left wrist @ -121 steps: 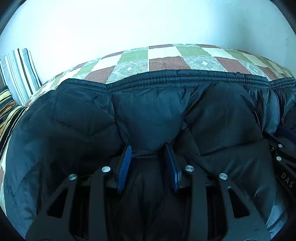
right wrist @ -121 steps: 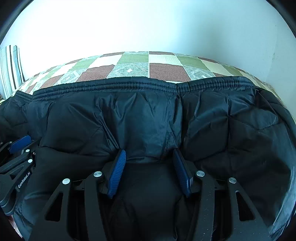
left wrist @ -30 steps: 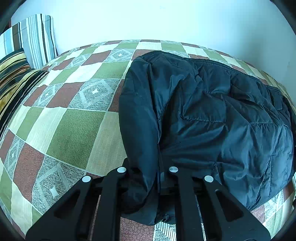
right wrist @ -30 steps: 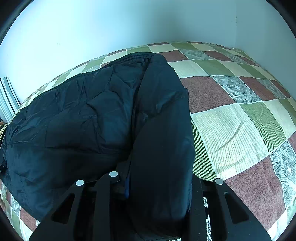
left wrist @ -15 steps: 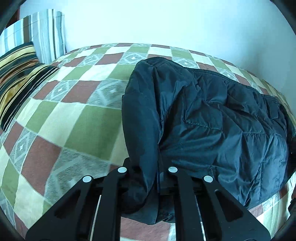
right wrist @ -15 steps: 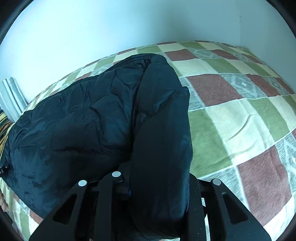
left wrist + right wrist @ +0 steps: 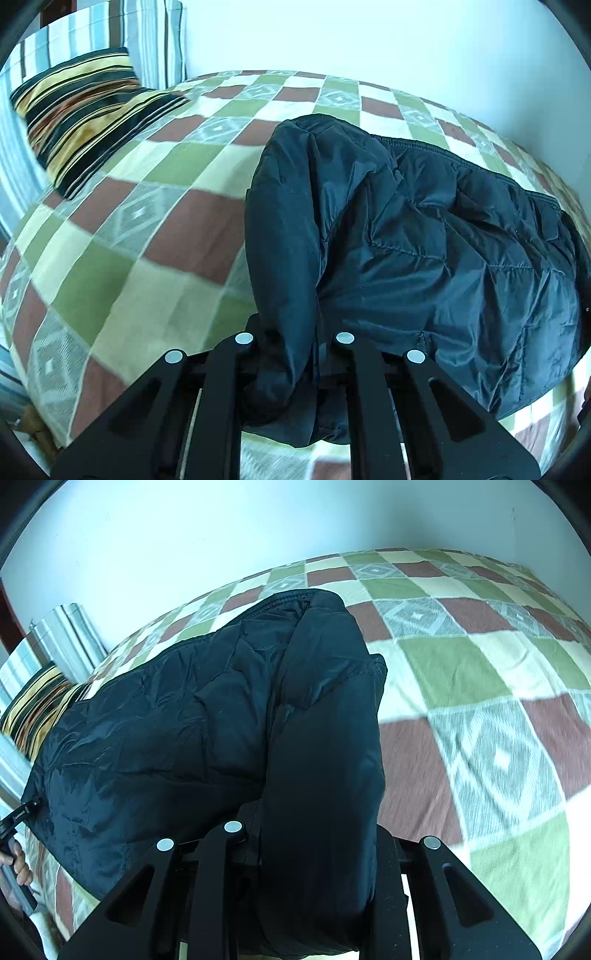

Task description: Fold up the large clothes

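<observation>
1. A pale wall backs a bed (image 7: pixel 122 258) covered in a checked green, brown and cream spread; striped pillows (image 7: pixel 85 107) sit at ten o'clock in the left wrist view.
2. The dark puffy jacket (image 7: pixel 443 240) lies on the bed, folded into a thick bundle, filling the middle to three o'clock.
3. The left gripper (image 7: pixel 295 354) is clenched on the bundle's left edge at six o'clock.
4. The right gripper (image 7: pixel 314 849) grasps the bulkier right edge; its jaws have just been closing on the fabric.
5. To do this well, I judge both ends should travel level and together, keeping the layers taut so the padding does not slip or unroll.
</observation>
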`<state>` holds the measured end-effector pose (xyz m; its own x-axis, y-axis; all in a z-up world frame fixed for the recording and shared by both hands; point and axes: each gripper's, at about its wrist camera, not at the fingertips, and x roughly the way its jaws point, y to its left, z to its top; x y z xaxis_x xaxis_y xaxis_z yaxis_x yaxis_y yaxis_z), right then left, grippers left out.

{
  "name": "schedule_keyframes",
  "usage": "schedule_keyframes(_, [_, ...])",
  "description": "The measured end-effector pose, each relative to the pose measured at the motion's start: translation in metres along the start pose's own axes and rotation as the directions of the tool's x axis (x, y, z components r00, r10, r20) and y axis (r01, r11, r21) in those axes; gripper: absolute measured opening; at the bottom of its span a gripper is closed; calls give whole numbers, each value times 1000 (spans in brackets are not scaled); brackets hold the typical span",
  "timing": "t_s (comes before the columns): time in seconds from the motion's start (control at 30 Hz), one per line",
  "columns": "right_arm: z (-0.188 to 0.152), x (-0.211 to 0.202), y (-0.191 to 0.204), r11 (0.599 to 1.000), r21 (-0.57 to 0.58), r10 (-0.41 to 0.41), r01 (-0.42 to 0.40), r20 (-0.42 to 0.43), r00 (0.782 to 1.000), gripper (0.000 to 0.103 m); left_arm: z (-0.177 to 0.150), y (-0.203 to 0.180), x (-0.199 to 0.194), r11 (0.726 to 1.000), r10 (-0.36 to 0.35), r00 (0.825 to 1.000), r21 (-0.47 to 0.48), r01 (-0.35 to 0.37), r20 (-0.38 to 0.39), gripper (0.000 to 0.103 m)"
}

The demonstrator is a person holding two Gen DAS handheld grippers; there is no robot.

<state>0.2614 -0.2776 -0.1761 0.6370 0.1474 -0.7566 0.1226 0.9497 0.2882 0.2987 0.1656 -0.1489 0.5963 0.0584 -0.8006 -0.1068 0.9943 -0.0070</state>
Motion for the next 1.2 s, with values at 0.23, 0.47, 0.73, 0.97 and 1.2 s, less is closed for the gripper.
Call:
schedule_keyframes(0.23, [-28,-22,8,1000,-23,-7,7,-8,1000,24,-20,16,-7,1000,2,1000,-6,-3,-8,12])
schedule_keyframes(0.47, [-29,-30,12,998,-27,-62,62,-13,998,40,-20,15,-2,1000,10,1000,-14,-10,-12,17])
schedule_keyframes(0.73, [-30,-50,11,996,-17,-85,85,4,996,45,-19,22,-6,999,8,1000,-34,-8,-6,33])
schedule_keyframes(0.97, [-27,-71,14,992,-35,-123,125,47,991,45,-19,38,-20,999,0,1000,-40,1,24,69])
schedule_keyframes(1.2, [-15,-104,32,987,-62,-137,149,163,977,45,-6,69,-27,998,-47,999,-43,47,11,74])
